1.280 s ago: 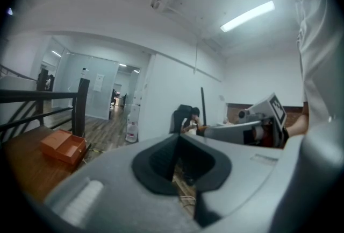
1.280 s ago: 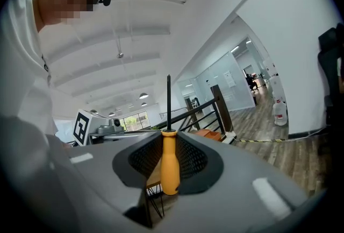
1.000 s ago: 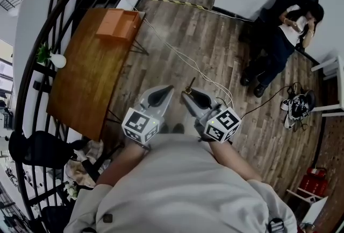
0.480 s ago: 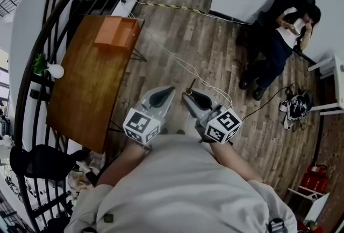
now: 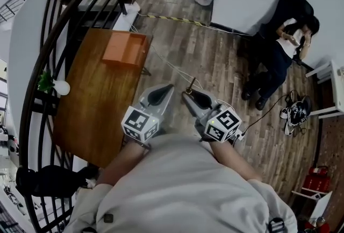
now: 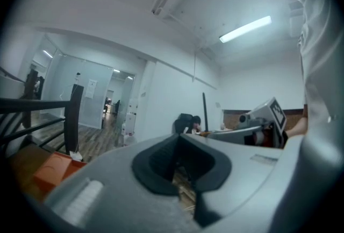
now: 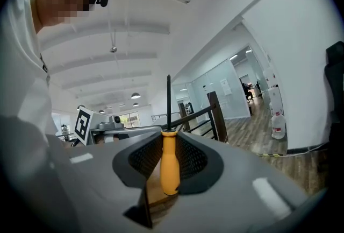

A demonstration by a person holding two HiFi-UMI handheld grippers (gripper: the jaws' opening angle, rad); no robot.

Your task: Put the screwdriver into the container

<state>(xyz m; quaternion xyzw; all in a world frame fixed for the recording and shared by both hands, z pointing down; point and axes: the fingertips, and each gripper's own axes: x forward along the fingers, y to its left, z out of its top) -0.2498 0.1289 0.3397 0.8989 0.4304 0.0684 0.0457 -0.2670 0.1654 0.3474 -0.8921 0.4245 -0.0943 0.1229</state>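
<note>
- We find the right gripper [image 5: 185,94] clamping the screwdriver [image 7: 170,164], shaft upright; left gripper [image 5: 167,90] fingers closed, empty.
- Container [image 5: 126,48] lies forward-left on the tabletop [image 5: 97,113].

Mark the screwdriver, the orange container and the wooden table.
screwdriver [image 7: 169,164]: right gripper view, middle of its orange handle.
orange container [image 5: 125,48]: head view, its bare orange face.
wooden table [image 5: 97,113]: head view, bare tabletop.

A: Container [image 5: 124,49]?
B: On the desk's [image 5: 97,113] far end; railing [image 5: 40,59] left of desk.
A: Claws?
B: Right of desk, above floor [image 5: 215,54]. Screwdriver [image 7: 169,162] upright in right claw [image 5: 190,97]; left claw [image 5: 160,94] just beside.
</note>
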